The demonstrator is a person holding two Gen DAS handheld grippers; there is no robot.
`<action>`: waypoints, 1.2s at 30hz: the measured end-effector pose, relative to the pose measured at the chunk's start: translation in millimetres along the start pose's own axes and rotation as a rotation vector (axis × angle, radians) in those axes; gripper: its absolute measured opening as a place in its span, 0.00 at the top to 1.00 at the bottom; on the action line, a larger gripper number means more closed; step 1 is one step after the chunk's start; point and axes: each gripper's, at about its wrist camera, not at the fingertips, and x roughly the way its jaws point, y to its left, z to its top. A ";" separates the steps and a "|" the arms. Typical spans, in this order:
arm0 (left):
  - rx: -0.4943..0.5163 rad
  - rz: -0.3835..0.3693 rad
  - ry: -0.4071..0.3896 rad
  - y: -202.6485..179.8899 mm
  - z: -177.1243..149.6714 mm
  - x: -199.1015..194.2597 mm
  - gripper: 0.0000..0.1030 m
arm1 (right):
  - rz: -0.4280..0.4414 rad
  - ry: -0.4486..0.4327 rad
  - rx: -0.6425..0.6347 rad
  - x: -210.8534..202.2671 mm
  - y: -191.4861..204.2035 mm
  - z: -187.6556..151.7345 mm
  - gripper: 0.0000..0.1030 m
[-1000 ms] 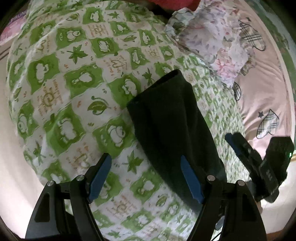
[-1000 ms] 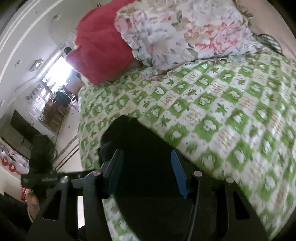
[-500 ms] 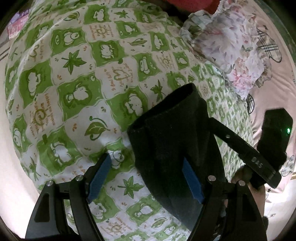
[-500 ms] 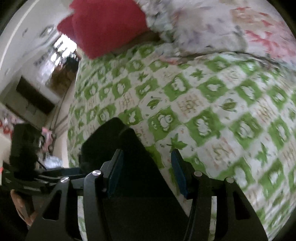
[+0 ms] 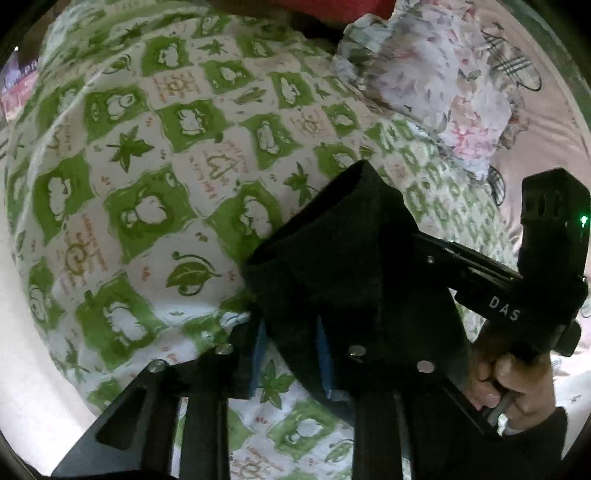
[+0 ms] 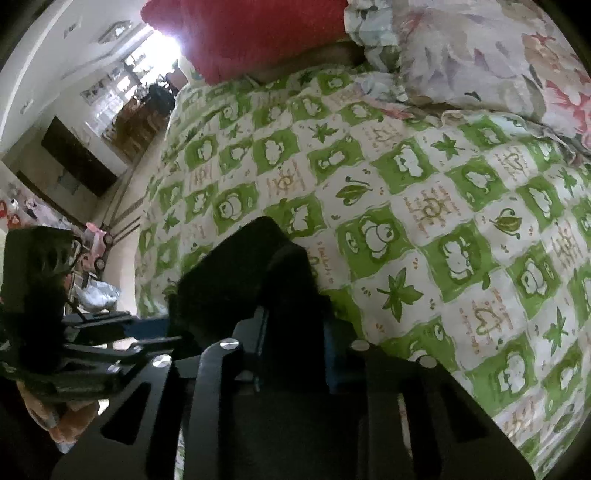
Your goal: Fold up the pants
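Note:
The black pants [image 5: 343, 251] lie folded in a narrow strip on a green-and-white patterned bedspread [image 5: 147, 177]. My left gripper [image 5: 290, 354] is shut on the near left edge of the pants. My right gripper [image 6: 295, 347] is shut on the near right edge of the pants [image 6: 251, 273]. The right gripper also shows in the left wrist view [image 5: 480, 280], reaching in from the right with a hand on its handle. The left gripper shows at the left of the right wrist view [image 6: 110, 328]. The pants' near part is hidden behind both grippers.
A floral pillow [image 5: 436, 85] and a red cushion [image 6: 251, 33] lie at the far end of the bed. A pink sheet [image 5: 546, 122] lies to the right. The bed's left edge [image 5: 22, 332] drops to the floor, with room furniture [image 6: 74, 162] beyond.
Both grippers were open around the pants' near end; both have now closed on the cloth. The pants' far end has lifted and bunched a little.

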 end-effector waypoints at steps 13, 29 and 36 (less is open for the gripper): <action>0.122 -0.116 -0.099 -43.9 -7.9 -53.8 0.85 | 0.005 -0.189 0.045 -82.0 13.4 -21.8 0.82; 0.406 -0.276 -0.100 -152.2 -73.3 -89.6 0.85 | -0.030 -0.411 0.187 -189.6 -1.6 -107.4 0.83; 0.530 -0.310 -0.046 -194.1 -109.7 -84.6 0.85 | -0.050 -0.478 0.262 -217.5 -13.2 -156.0 0.83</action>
